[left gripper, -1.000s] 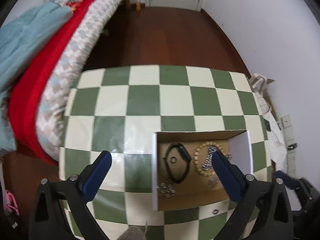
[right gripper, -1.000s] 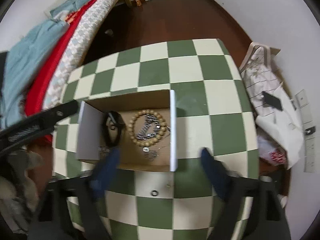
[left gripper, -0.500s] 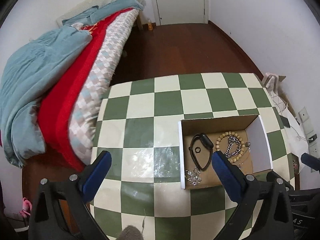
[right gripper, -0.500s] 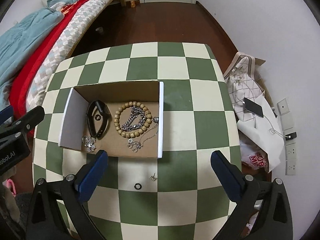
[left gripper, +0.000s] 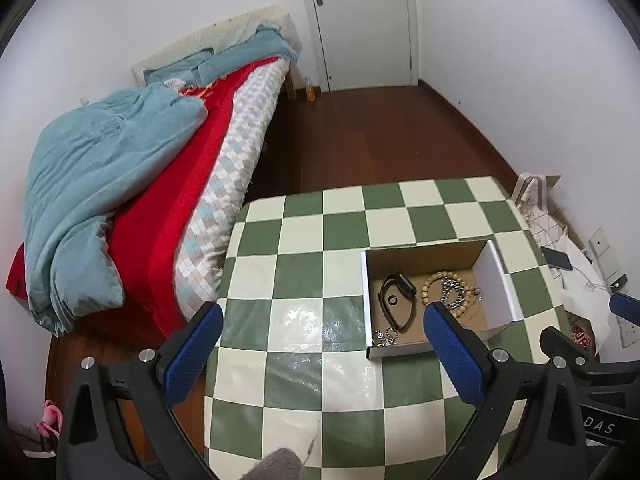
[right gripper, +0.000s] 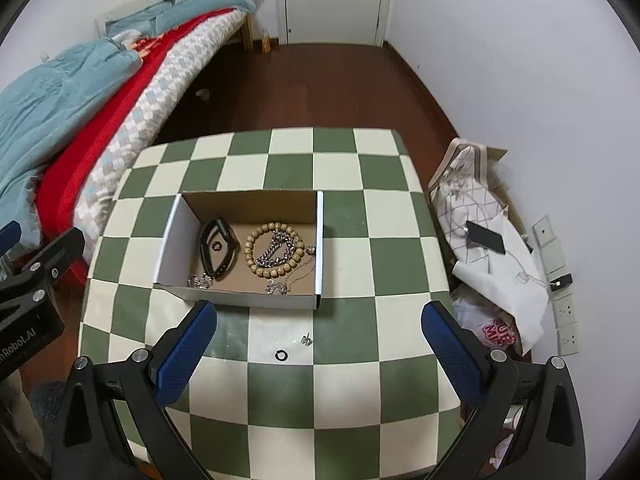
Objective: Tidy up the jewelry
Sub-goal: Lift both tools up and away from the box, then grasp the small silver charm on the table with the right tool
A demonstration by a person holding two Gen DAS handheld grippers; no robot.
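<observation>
A shallow cardboard box (right gripper: 319, 240) (left gripper: 365, 300) sits on the green-and-cream checkered table (right gripper: 344, 364) (left gripper: 296, 276). Inside lie a black band (right gripper: 218, 250) (left gripper: 396, 300), a wooden bead bracelet (right gripper: 274, 250) (left gripper: 444, 294) with a silver chain (right gripper: 278, 250) on it, and small silver pieces (right gripper: 200, 280). Outside the box, on the table near me, lie a small black ring (right gripper: 282, 355) and a tiny earring (right gripper: 307, 340). My right gripper (right gripper: 318, 352) hangs open high above them. My left gripper (left gripper: 320, 350) is open too, up and left of the box.
A bed (left gripper: 168, 184) with red and teal bedding runs along the table's left side. Bags, paper and a phone (right gripper: 486, 238) pile against the right wall. Dark wood floor (right gripper: 304, 88) lies beyond the table, with a white door (left gripper: 360, 20) at the far end.
Both grippers have risen and pulled back from the table, so the box looks smaller and more of the room shows. Both stay open and the jewelry has not moved.
</observation>
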